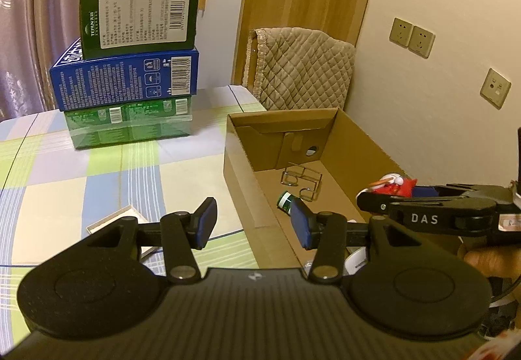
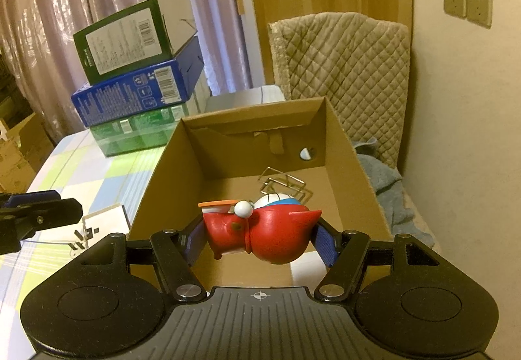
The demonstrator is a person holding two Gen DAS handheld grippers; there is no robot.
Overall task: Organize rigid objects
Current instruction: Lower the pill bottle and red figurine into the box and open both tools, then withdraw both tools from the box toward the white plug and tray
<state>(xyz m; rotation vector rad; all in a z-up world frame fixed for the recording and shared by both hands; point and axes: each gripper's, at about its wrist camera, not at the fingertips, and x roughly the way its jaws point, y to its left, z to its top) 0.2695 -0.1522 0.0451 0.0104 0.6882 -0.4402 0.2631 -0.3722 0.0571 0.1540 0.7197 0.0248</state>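
Note:
My right gripper (image 2: 259,238) is shut on a red toy figure (image 2: 260,233) with a white and blue head, held over the near end of an open cardboard box (image 2: 169,171). The toy also shows in the left wrist view (image 1: 394,186), with the right gripper (image 1: 374,197) beside it. Inside the box lie a wire metal stand (image 2: 286,184) and a small green bottle (image 1: 286,201). My left gripper (image 1: 254,223) is open and empty, hovering at the box's left wall (image 1: 247,184). It shows at the left edge of the right wrist view (image 2: 39,213).
A stack of green and blue boxes (image 1: 130,80) stands on the checked tablecloth (image 1: 65,171) at the back left. A small white box (image 1: 117,220) lies left of the cardboard box. A quilted chair back (image 2: 342,67) and a blue cloth (image 2: 387,184) are to the right.

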